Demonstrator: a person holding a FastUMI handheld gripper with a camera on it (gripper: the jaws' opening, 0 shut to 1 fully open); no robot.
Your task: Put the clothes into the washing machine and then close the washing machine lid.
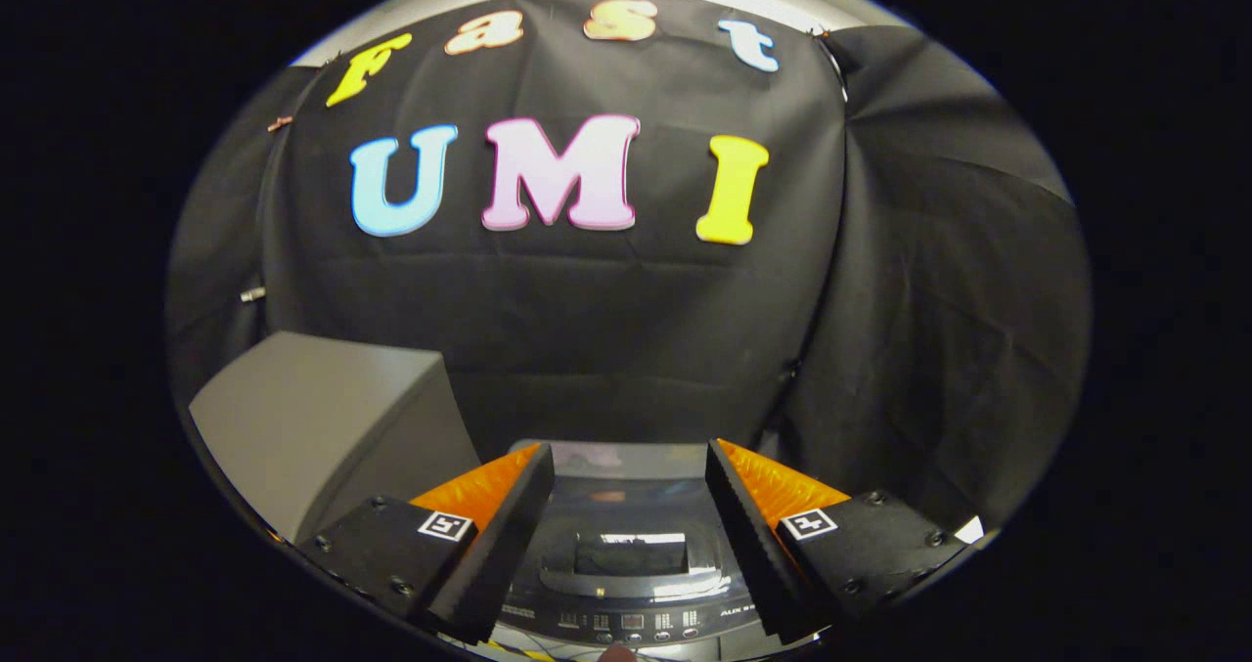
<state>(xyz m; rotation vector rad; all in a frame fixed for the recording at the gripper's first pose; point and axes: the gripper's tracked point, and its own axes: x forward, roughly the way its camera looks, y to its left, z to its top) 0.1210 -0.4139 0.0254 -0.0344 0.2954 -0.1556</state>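
The booth's black cloth wall (626, 330) is filling most of the scene, hanging in soft folds behind everything and wrapping round on the right side, where a second panel of it is draping down at an angle. Well to the left of the fingers, a grey box-like object (313, 418) with a slanted top face is sitting against the cloth; what it is cannot be told. Lower down, the washing machine (626, 584) is lying directly between and just beyond the fingers, seen from above: its dark glossy lid (626, 520) is lying flat and closed over the tub, reflecting the booth lights, with a curved handle recess near its front edge. Nearer than the lid, a strip of control panel (636, 623) with small buttons and markings is running across the front of the machine, too small to make out. No clothes are showing on the machine or between the fingers. The gripper (626, 535) is hovering above the machine with its two fingers spread wide apart, holding nothing, the lid's glossy surface showing in the gap between them. Each finger is carrying a small square black-and-white marker (445, 525) on its upper face, the smallest clear detail here.
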